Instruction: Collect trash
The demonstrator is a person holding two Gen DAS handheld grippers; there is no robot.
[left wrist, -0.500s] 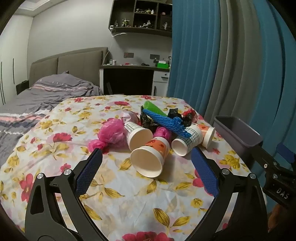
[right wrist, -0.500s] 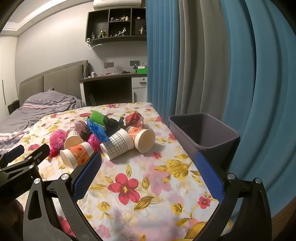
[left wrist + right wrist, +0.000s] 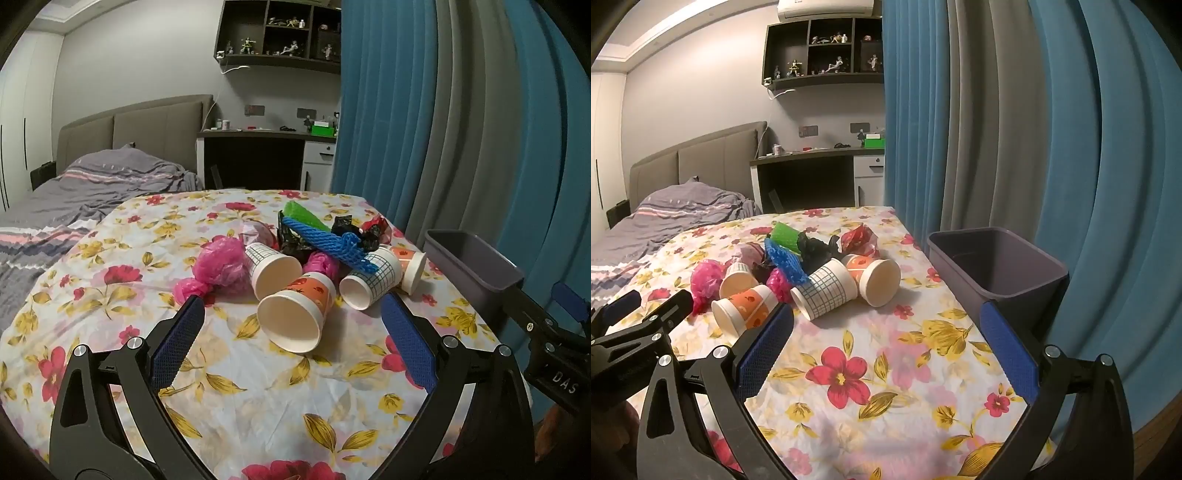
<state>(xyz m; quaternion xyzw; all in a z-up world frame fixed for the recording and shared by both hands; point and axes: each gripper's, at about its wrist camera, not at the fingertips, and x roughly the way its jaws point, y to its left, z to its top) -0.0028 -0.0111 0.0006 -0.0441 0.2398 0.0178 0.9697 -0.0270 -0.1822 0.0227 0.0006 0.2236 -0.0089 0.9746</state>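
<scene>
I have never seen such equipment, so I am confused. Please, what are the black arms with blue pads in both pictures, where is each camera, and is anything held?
They are two hand-held grippers, not a robot; a person carries one in each hand. Each has a wide-angle camera looking forward along its jaws. One picture is from the left gripper, the other from the right gripper, and each view also catches part of the other tool at its edge. Both stand open and hold nothing. On the flowered tablecloth lies a pile of trash: paper cups on their sides, pink plastic bags, blue netting, and dark wrappers. A grey bin stands at the table's edge, by the curtain.
</scene>
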